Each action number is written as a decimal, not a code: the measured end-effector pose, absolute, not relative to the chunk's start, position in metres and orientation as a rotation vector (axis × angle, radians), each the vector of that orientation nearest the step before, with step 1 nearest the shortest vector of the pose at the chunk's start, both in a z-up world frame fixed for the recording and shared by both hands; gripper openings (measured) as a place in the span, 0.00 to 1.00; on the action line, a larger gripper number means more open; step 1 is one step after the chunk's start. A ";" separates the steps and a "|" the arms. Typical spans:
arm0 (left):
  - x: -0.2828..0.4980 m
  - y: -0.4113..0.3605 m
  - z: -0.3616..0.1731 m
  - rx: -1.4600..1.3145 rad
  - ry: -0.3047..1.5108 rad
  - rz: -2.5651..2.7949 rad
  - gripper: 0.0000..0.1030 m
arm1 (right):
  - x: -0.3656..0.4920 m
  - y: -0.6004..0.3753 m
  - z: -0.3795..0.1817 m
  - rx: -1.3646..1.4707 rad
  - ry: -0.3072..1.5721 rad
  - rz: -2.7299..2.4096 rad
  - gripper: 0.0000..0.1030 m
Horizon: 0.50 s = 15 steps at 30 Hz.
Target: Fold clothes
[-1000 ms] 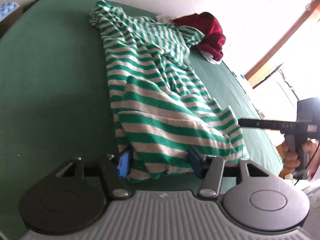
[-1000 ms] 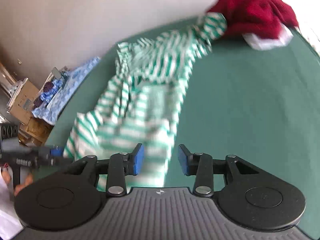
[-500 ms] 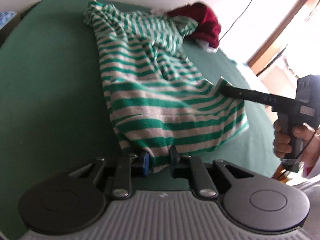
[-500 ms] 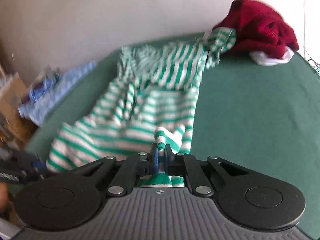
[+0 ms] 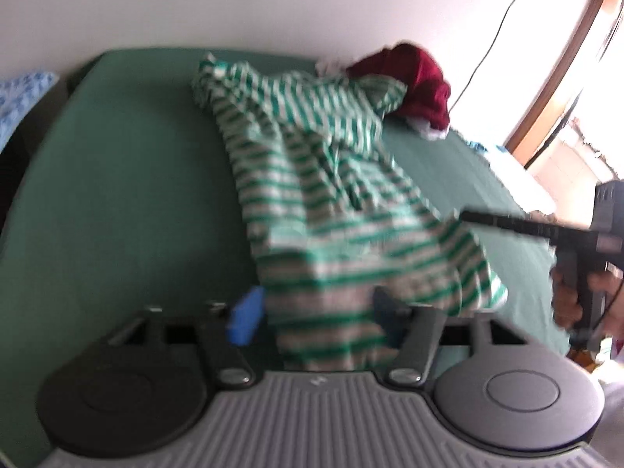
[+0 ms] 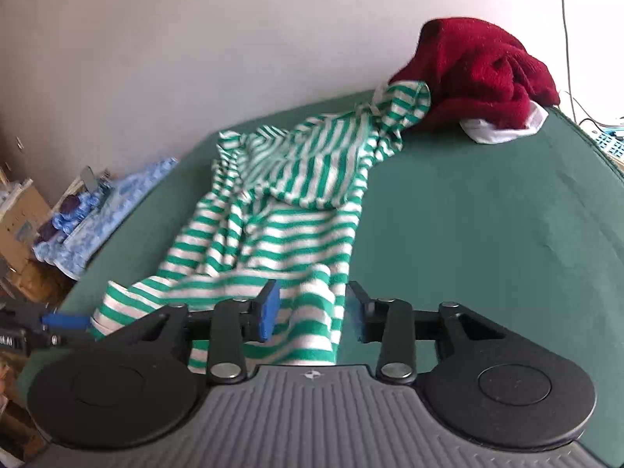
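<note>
Releasing the green-and-white striped shirt (image 5: pixel 327 210), our left gripper (image 5: pixel 316 312) shows opening jaws, hem cloth loose between them at 6 o'clock. To fold well, we should regrip only a flat hem corner. A red sweater (image 5: pixel 413 85) sits at 1 o'clock on the green bed (image 5: pixel 117 195).

From the right wrist, our right gripper (image 6: pixel 314 312) is likewise opening around the hem; half a second ago both were pinched shut on it.

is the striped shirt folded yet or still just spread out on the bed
Not folded. The striped shirt lies stretched along the green bed, rumpled and bunched, its far end against the red garment. No neat fold shows.
</note>
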<state>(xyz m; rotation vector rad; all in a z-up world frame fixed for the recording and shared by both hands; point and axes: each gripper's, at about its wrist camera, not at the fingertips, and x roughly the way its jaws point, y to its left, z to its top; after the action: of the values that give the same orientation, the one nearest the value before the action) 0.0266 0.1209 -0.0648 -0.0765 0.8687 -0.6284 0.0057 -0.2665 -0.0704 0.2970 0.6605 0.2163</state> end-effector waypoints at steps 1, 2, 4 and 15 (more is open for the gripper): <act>0.034 0.117 -0.066 -0.073 0.865 -0.633 0.67 | 0.007 -0.266 -0.072 0.300 0.666 0.228 0.41; 0.040 0.111 -0.069 -0.049 0.860 -0.628 0.66 | 0.008 -0.266 -0.073 0.303 0.672 0.240 0.39; 0.054 0.100 -0.079 0.009 0.862 -0.605 0.35 | 0.017 -0.258 -0.083 0.267 0.713 0.256 0.07; 0.070 0.099 -0.090 0.134 0.803 -0.452 0.30 | 0.024 -0.256 -0.083 0.179 0.673 0.193 0.19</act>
<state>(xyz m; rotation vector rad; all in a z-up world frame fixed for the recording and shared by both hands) 0.0703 0.0986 -0.0899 0.1338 0.8030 -0.4518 0.0237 -0.2564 -0.0833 0.1794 0.6734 0.1931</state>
